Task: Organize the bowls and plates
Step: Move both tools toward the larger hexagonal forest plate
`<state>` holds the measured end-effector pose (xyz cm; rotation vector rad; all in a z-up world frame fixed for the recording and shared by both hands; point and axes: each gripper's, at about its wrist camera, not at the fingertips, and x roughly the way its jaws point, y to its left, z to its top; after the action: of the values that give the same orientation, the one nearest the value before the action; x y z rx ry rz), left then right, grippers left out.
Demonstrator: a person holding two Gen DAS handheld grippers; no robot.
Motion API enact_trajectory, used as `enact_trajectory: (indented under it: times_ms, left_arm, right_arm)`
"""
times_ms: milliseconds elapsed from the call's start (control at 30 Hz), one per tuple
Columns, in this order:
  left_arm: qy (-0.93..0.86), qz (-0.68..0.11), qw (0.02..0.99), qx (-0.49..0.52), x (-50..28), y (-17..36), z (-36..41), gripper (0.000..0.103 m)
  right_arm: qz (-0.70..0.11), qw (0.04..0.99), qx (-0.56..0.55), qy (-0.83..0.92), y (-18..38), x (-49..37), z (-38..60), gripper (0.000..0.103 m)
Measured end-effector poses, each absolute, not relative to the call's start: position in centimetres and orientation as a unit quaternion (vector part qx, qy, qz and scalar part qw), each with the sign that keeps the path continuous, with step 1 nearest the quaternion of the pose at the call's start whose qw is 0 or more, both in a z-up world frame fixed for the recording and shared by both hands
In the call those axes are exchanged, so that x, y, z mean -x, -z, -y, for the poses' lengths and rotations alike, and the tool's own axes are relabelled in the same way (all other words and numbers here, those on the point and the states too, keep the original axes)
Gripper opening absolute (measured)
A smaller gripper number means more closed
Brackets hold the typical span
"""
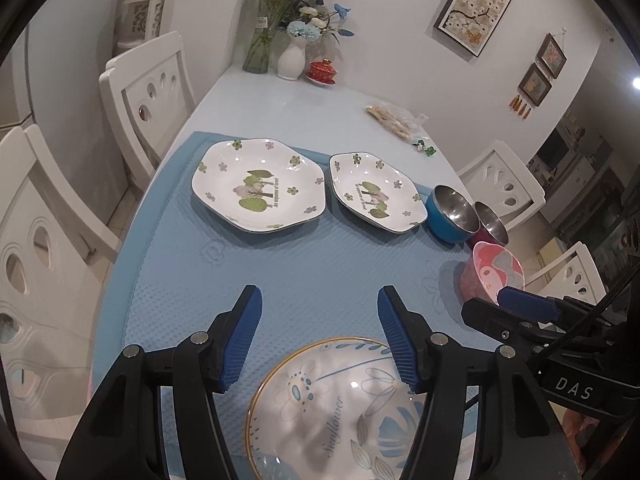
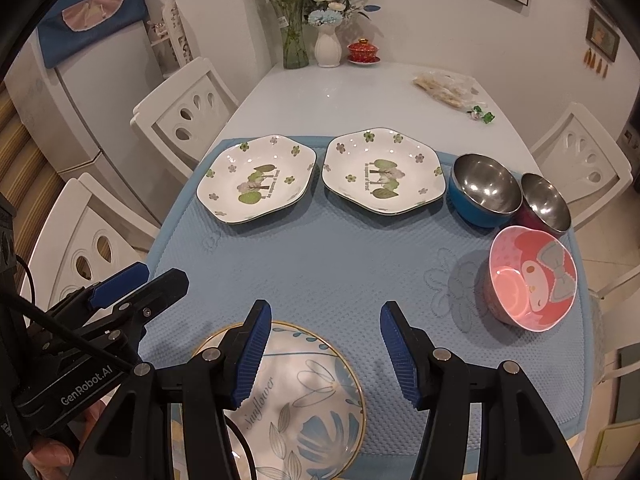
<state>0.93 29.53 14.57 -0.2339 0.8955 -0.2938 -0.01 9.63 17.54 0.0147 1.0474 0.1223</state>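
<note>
We are hovering both grippers, left [image 1: 320, 336] and right [image 2: 326, 350], fingers released and empty, over the near sunflower plate [image 2: 304, 396], presumably sizing up a grasp.

Soft indoor light, plate glare, fisheye-warped edges

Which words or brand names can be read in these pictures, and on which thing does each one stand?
"Sunflower": on the round plate nearest the cameras.
"GenRobot.AI": on the left tool body, right wrist view.
"DAS": on the right tool body, left wrist view.
Small dark lettering on both hexagonal plates: too small to read.
</note>
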Motion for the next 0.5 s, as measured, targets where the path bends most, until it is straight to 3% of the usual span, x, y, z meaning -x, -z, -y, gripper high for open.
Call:
enact_trajectory:
  times_ms: [500]
  left_arm:
    - [0.136,-0.429,0.885,0.116,-0.84,-14.61,-30.09,0.058]
  right_arm:
    - [-0.504,0.861,-0.004,-0.061,-17.15,0.00,-10.05,0.055]
